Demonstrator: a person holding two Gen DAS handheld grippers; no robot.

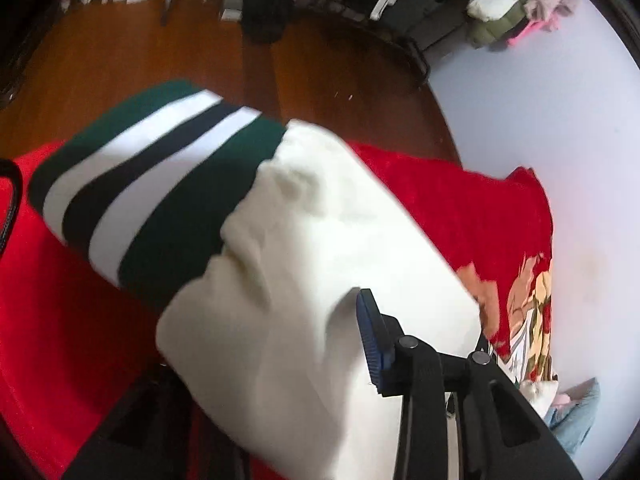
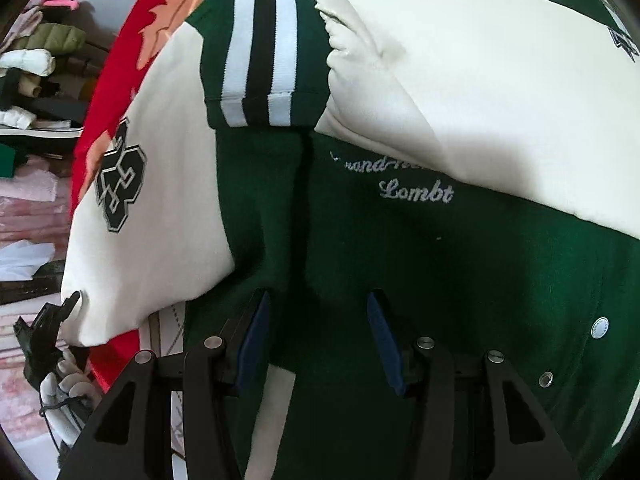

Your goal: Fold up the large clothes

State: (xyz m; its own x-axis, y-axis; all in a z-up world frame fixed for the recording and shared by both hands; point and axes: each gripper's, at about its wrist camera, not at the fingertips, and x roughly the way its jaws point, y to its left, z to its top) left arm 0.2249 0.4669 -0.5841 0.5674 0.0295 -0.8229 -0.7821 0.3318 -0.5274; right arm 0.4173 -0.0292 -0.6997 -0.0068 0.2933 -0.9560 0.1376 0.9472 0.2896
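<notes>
A green varsity jacket point(image 2: 460, 264) with cream sleeves lies on a red blanket point(image 2: 108, 92). One cream sleeve point(image 2: 480, 80) lies across its chest, its striped green cuff point(image 2: 260, 60) near the middle. My right gripper point(image 2: 316, 336) is open, its blue pads on either side of a green fold of the jacket front. My left gripper point(image 1: 280, 344) holds the other cream sleeve point(image 1: 300, 260) lifted over the blanket, its striped cuff point(image 1: 140, 184) hanging away. Only one blue pad point(image 1: 370, 340) shows; the sleeve hides the other finger.
The red blanket point(image 1: 460, 216) covers a wooden surface point(image 1: 160, 48). A pale wall or floor point(image 1: 560, 120) lies to the right. Piles of clothes point(image 1: 504, 4) sit at the back. The left gripper and a gloved hand point(image 2: 60, 384) show at the right wrist view's lower left.
</notes>
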